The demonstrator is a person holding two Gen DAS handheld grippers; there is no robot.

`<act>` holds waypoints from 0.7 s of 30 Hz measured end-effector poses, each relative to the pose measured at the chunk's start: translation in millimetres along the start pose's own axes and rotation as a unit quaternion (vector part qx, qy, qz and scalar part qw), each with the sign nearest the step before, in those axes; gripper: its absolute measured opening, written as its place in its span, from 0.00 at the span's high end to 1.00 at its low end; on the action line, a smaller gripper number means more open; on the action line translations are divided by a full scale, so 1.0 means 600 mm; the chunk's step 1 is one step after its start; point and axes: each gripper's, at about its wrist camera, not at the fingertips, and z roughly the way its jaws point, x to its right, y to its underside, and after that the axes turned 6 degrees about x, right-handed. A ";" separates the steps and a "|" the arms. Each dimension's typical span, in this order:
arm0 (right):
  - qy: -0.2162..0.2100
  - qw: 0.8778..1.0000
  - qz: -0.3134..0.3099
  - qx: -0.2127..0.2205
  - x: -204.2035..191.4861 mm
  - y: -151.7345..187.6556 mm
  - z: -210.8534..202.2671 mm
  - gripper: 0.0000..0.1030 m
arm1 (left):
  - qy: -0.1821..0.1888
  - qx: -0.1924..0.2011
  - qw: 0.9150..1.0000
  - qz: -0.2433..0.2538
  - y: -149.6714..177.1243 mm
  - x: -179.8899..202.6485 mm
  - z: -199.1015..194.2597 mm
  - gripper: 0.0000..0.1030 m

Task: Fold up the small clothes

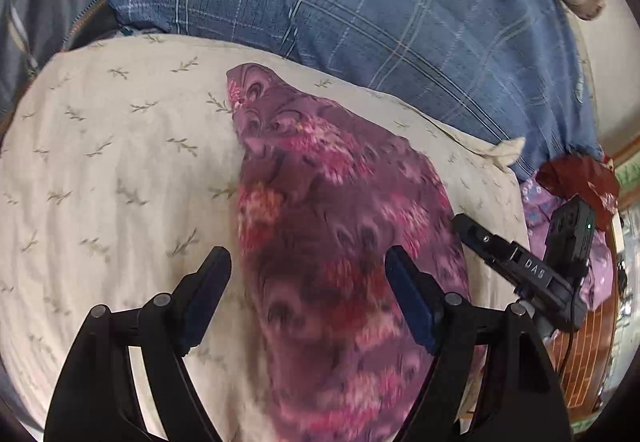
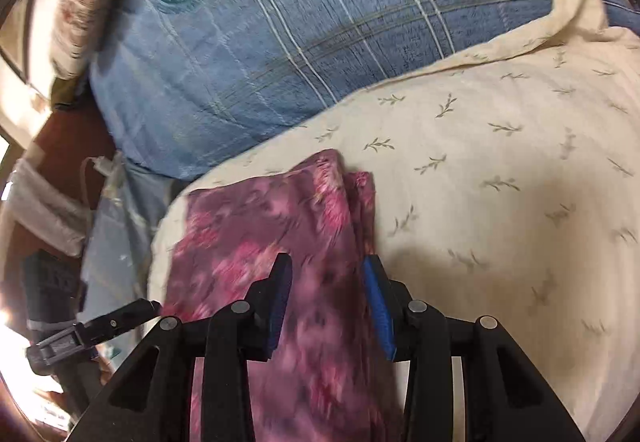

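L wrist view: purple-pink floral folded cloth (image 1: pixel 340 210) is seen lying on cream leaf-print pillow (image 1: pixel 120 162); left claw (image 1: pixel 308 266) is held wide apart above it, nothing gripped. R wrist view: right claw (image 2: pixel 326 278) is held partly apart over the cloth's (image 2: pixel 280 242) edge, not clamped.

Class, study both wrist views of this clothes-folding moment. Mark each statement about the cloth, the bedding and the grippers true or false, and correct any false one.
1. The purple floral cloth lies on a cream pillow with a sprig pattern. True.
2. The left gripper has its jaws shut tight. False: they stand wide apart over the cloth.
3. A blue plaid pillow sits behind the cream pillow. True.
4. The cloth is plain white. False: it is purple with pink flowers.
5. The right gripper has the cloth between its fingers. True, though whether the pads press it is unclear.
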 end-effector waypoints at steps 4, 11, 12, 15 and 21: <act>0.007 0.999 -0.039 0.028 -0.010 -0.010 0.029 0.95 | -0.031 -0.026 0.999 -0.013 -0.008 -0.013 0.072 0.22; 0.019 1.000 -0.024 0.002 0.008 -0.006 0.059 0.88 | -0.027 -0.015 0.999 -0.018 -0.004 -0.014 0.073 0.20; 0.025 0.999 -0.026 0.011 0.001 -0.002 0.043 0.86 | -0.012 -0.016 0.999 -0.031 0.002 -0.021 0.059 0.20; 0.034 0.999 -0.035 0.012 -0.016 0.019 0.005 0.58 | -0.001 -0.001 0.999 -0.049 0.030 -0.031 0.015 0.20; 0.093 0.989 -0.112 0.006 -0.058 0.110 -0.090 0.33 | -0.090 0.005 0.996 -0.003 0.109 0.003 -0.049 0.20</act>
